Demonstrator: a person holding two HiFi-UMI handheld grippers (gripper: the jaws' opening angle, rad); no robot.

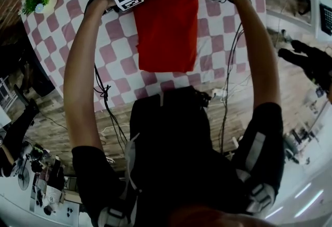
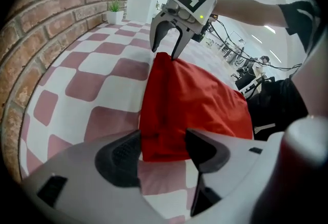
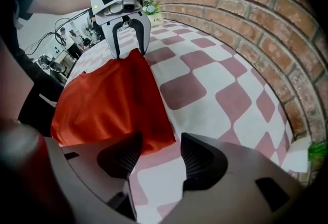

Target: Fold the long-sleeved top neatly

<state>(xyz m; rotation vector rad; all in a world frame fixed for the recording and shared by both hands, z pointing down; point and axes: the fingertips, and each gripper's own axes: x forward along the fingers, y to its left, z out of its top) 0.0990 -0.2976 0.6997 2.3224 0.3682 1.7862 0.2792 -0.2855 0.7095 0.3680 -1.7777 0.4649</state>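
Left gripper view first: our left gripper (image 2: 163, 141) had its jaws wide apart. One corner of the red top (image 2: 192, 100) lay flat on the checked tabletop (image 2: 97, 89) between them, and nothing looked pinched. Across the cloth, the right gripper (image 2: 165, 49) hung over the neighbouring corner with its jaws spread too.

Right gripper view: same story mirrored. The jaws were apart, the top's corner sat just by the inner one, and a brick wall (image 3: 246, 23) ran alongside the tabletop.

Head view: the top lay mid-tabletop as a fairly tidy rectangle. It was plain orange-red with a few soft creases, and the sleeves were out of sight, presumably tucked inside. Both grippers pointed down at the edge farthest from us.

Our take was that it's light, floppy fabric that won't hold any shape by itself. The layers would probably slide and sag if we caught only the top ply. We'd pinch right at those two corners, grab every layer, and move both ends evenly.
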